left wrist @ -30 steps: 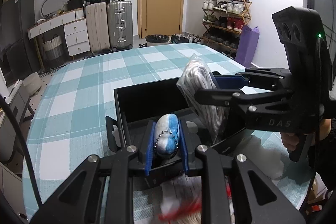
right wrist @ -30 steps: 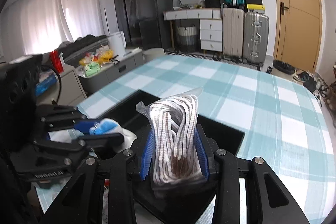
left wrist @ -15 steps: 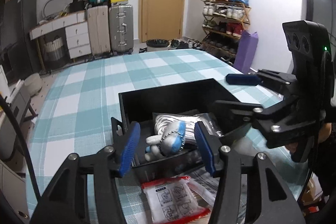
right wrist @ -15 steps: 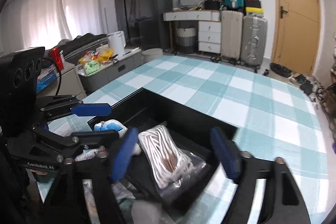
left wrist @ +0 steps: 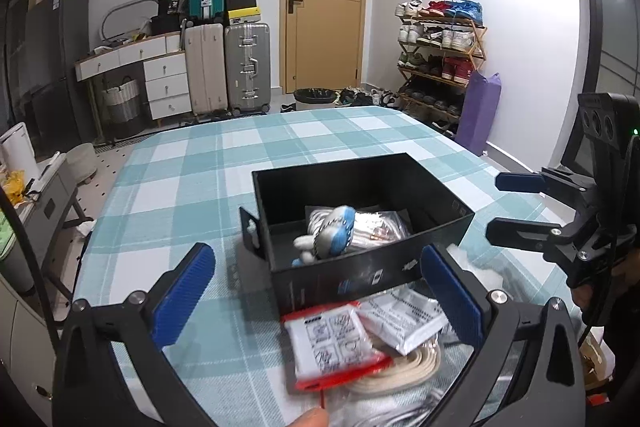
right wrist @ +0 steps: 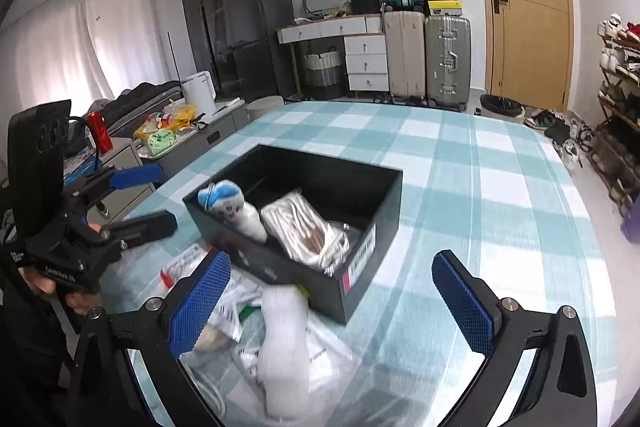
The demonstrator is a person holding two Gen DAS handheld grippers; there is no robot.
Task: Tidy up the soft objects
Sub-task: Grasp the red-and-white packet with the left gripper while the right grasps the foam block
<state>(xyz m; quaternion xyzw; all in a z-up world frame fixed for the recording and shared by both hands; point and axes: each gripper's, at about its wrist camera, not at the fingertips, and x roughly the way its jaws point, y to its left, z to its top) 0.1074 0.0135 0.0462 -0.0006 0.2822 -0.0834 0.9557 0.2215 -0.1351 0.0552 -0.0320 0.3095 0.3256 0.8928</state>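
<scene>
Plush toy [left wrist: 334, 233] beyond both opening jaws, boxed.

White walls, wooden door [left wrist: 325, 3], suitcases [left wrist: 228, 67], shoe rack [left wrist: 440, 55], curtained window [right wrist: 80, 43]

Behind the checked tablecloth [left wrist: 200, 179] stand 2 upright suitcases [left wrist: 228, 67], a wooden door [left wrist: 324, 3] and a shoe rack [left wrist: 440, 55].

Black open box [left wrist: 368, 267] mid-bed on checked bedspread [left wrist: 180, 187]; inside: blue-white plush toy [left wrist: 332, 233] beside bagged white cord bundle [right wrist: 308, 231]; sealed packets [left wrist: 360, 339] at near edge
</scene>
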